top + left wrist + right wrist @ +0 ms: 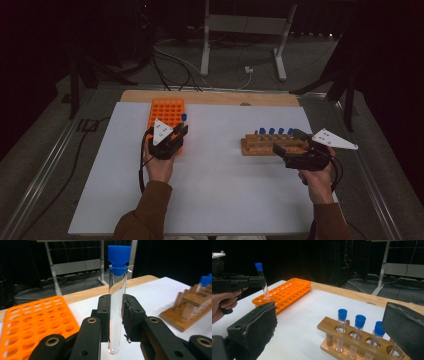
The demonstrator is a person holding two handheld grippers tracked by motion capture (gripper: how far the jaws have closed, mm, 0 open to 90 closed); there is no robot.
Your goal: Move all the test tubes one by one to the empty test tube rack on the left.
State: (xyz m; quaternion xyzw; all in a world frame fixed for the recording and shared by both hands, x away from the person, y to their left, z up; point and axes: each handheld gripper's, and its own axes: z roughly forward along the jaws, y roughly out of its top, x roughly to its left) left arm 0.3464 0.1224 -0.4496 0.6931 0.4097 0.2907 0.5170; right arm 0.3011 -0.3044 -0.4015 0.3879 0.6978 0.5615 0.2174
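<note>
My left gripper [116, 317] is shut on a clear test tube [116, 305] with a blue cap, held upright beside the orange rack [32, 322]. In the high view the left gripper [176, 134] hovers at the orange rack's [166, 112] near right side, the blue cap [184, 117] sticking up. From the right gripper view the same tube [263, 282] hangs above the orange rack [284, 293]. My right gripper [282, 148] stands open near the wooden rack [257, 145], which holds several blue-capped tubes [342, 327]; nothing lies between its pads [262, 327].
A white mat [215, 175] covers the wooden table [210, 96]. Beyond the far edge stand a metal frame [245, 30] and loose cables [175, 62] on the floor. Wide bare mat lies between the two racks.
</note>
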